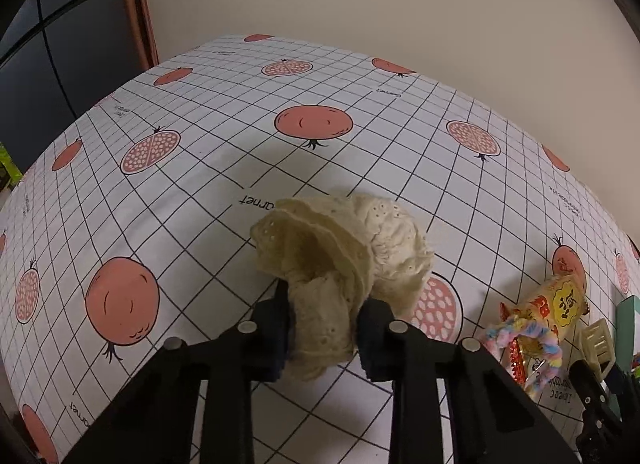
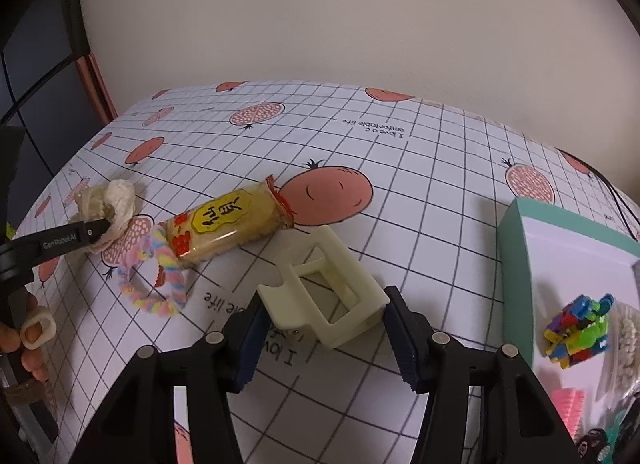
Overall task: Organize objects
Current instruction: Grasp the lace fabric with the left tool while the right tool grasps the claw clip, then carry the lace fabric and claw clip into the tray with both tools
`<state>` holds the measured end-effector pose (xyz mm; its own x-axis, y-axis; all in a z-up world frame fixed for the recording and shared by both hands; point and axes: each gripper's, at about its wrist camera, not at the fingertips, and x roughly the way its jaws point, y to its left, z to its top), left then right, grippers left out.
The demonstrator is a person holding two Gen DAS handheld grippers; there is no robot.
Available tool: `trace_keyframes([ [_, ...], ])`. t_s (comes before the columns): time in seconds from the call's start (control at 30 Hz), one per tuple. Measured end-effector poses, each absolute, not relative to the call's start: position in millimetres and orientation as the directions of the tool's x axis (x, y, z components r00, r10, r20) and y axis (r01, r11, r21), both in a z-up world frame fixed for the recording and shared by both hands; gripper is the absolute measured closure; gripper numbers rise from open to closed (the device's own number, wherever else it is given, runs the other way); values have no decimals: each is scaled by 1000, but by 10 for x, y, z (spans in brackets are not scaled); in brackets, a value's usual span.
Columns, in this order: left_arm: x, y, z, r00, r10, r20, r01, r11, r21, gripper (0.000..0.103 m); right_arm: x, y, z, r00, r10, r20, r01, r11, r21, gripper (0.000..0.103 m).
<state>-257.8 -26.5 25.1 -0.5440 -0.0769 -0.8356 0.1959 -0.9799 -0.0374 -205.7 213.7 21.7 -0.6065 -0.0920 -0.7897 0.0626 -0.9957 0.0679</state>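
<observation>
My left gripper [image 1: 326, 326] is shut on a cream lace scrunchie [image 1: 352, 248], which bunches up above the fingers over the tablecloth [image 1: 208, 168]. From the right wrist view the same scrunchie [image 2: 120, 194] shows at far left, pinched by a black finger [image 2: 80, 237]. My right gripper [image 2: 326, 338] is shut on a cream hair claw clip [image 2: 332, 292], with both blue pads against its sides. Left of the clip lie a yellow snack packet [image 2: 228, 224] and a pastel fuzzy hair ring [image 2: 160, 288]; the packet's end rests on the ring.
A teal box [image 2: 516, 248] stands at the right with a colourful block toy [image 2: 576, 328], white beads and a pink item inside. A person's hand [image 2: 28, 338] holds the left gripper. A wall rises behind the table; dark cabinets stand to the left.
</observation>
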Motion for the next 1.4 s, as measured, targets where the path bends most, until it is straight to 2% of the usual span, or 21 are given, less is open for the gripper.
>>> trace_keyframes([
  [0.23,-2536,-347,282,-524,-59,-850,233,-969,-77,82,-1979,2177,287,-600,-119,-791,67,-993,98,45],
  [0.5,-2438,-313,487,-537,-45,-842,260,-959,-114,83,-1874,2168,564,-623,-153,-767,95,-988,120,45],
  [0.73,-2293,-75,815,-586,10,-810,216,-962,-168,83,-1724,2354,856,-659,-162,-734,91,-987,136,45],
  [1.0,-2103,482,1058,-608,91,-789,112,-974,-199,83,-1523,2902,1064,-691,-120,-713,18,-989,149,45],
  [1.4,-1760,1656,1184,-580,267,-770,-141,-964,-227,83,-1256,3893,1060,-685,-10,-729,-161,-973,165,45],
])
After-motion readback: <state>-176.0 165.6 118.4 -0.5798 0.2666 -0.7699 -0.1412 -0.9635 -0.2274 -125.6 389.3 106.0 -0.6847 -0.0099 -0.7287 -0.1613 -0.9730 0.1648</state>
